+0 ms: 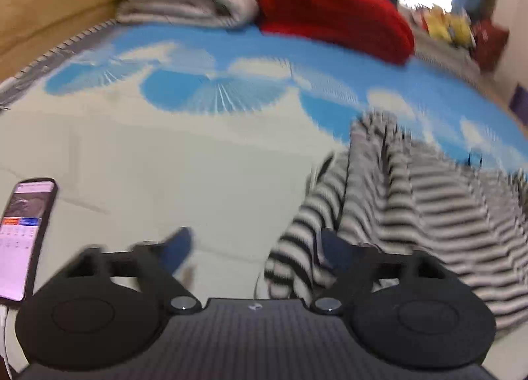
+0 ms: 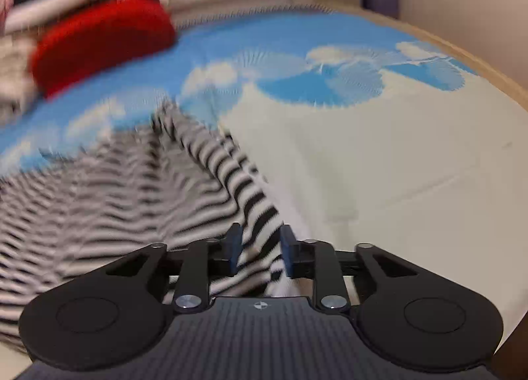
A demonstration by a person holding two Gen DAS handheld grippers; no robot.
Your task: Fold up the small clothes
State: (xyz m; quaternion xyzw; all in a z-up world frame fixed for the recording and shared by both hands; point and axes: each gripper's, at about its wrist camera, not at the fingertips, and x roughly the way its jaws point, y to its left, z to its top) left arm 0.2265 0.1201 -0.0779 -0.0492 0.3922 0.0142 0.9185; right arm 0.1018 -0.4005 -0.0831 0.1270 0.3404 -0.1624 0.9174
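One striped garment (image 2: pixel 109 182) — two grippers: right gripper (image 2: pixel 259 249) pinching it, left gripper (image 1: pixel 257 248) spread.

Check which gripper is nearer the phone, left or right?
Left. The phone lies on the mat just beside the left gripper, off its left finger. The right gripper is on the striped garment; no phone shows in its view.
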